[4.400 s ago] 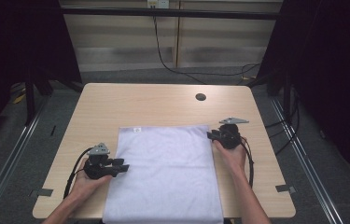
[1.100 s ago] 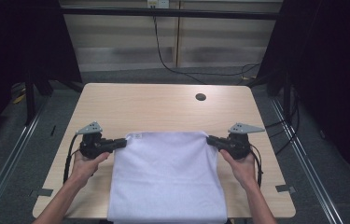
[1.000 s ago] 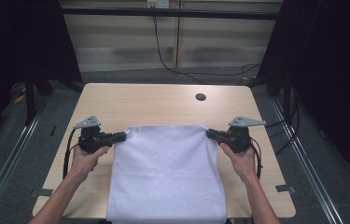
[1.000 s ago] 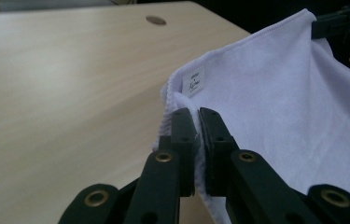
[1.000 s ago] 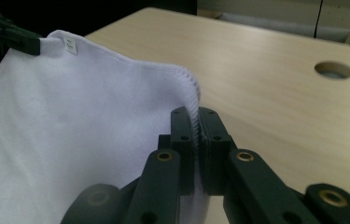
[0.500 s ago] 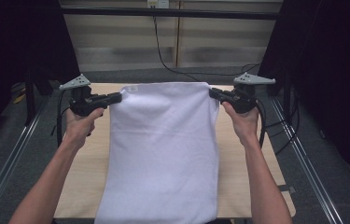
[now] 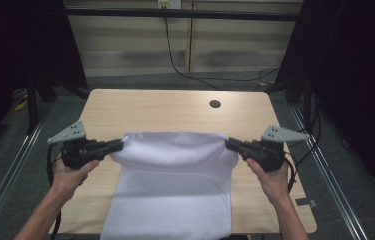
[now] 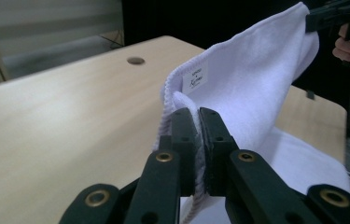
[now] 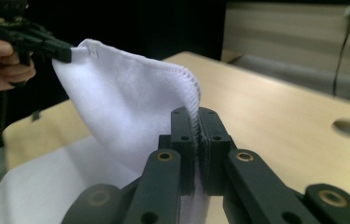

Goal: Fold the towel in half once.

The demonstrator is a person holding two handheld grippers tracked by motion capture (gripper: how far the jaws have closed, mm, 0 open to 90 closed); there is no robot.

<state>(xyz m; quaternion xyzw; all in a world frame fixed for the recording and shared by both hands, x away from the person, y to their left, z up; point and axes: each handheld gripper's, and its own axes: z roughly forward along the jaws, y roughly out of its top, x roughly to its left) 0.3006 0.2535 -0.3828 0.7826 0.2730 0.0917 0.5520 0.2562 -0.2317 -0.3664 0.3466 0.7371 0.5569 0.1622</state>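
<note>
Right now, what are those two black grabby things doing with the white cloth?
A person holds a gripper in each hand. The left gripper and the right gripper are each clamped shut on a far corner of the white towel. The far edge is lifted off the wooden table and sags a little between them, while the rest drapes toward the near edge.

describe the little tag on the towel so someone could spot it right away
Start at the wooden table, where a white towel hangs stretched between two black grippers. Follow its top edge to the corner pinched by the left gripper. Just above sits a small white label with dark print, the towel's only marking.
</note>
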